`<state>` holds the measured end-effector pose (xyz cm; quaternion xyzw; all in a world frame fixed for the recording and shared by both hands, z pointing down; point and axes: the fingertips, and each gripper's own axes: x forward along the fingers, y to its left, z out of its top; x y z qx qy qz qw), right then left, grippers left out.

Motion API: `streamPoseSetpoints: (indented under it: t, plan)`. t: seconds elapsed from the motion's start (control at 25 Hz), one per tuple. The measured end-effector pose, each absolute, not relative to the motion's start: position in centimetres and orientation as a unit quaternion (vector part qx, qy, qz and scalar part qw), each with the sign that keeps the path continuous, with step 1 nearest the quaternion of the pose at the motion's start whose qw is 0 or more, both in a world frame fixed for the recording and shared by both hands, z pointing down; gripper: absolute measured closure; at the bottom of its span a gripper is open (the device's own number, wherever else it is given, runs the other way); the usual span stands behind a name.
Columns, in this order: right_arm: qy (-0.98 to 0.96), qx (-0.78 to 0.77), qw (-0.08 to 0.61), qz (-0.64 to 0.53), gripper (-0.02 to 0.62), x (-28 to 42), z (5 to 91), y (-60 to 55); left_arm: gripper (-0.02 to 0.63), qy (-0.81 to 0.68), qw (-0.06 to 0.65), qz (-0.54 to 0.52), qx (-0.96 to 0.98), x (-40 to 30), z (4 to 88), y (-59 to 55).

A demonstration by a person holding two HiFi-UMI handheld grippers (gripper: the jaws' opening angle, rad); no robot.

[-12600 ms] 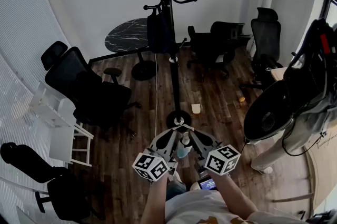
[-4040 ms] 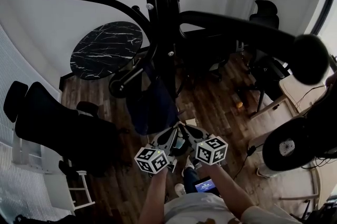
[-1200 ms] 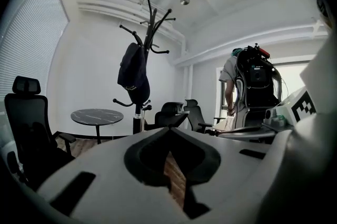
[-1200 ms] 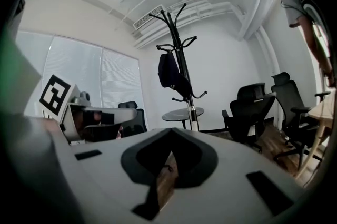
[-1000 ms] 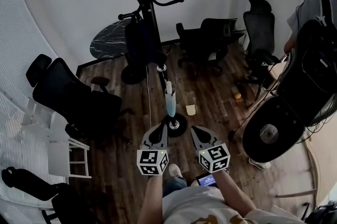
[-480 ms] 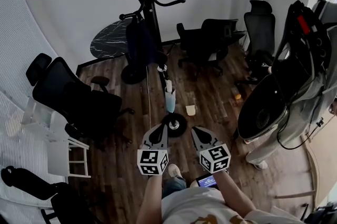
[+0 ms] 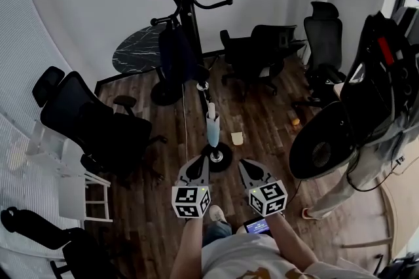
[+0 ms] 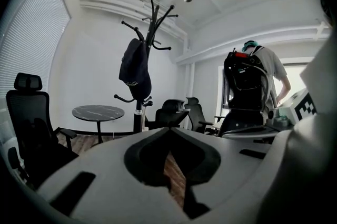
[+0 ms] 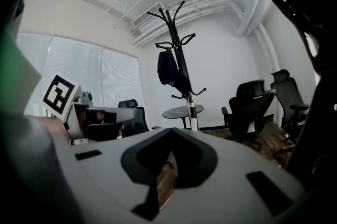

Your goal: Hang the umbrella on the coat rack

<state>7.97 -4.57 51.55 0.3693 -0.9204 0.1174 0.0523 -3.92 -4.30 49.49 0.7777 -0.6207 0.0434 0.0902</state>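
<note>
The black coat rack [image 7: 190, 22] stands ahead of me on its round base [image 7: 219, 154]. A folded light-blue umbrella [image 7: 212, 126] with a white top hangs low against the pole. A dark bag [image 7: 175, 55] hangs higher up. My left gripper [image 7: 203, 157] and right gripper [image 7: 243, 162] are side by side just short of the base, both shut and holding nothing. The rack [image 8: 143, 60] and bag [image 8: 134, 70] stand beyond the closed left gripper [image 8: 169, 129] in the left gripper view. The rack [image 9: 181, 60] also shows past the right gripper [image 9: 170, 131].
Black office chairs [image 7: 98, 120] [image 7: 262, 52] ring the rack, and a round dark marble table [image 7: 141, 48] stands behind it. A person with a backpack [image 7: 380, 88] is close at the right. White shelving [image 7: 72, 186] stands at the left. A small cup [image 7: 237, 137] sits on the floor.
Seconds ago both grippers were pressed together near the rack; in the last second they rest apart and still, and the umbrella hangs on the pole. The person at right has shifted.
</note>
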Motion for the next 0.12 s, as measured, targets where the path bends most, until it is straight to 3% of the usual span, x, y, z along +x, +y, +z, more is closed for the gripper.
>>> streamPoseSetpoints:
  t: [0.12]
  plan:
    - [-0.921, 0.369, 0.052, 0.118, 0.584, 8.0, 51.04, -5.52, 0.586, -0.62, 0.092, 0.044, 0.778, -3.81, 49.06, -5.32]
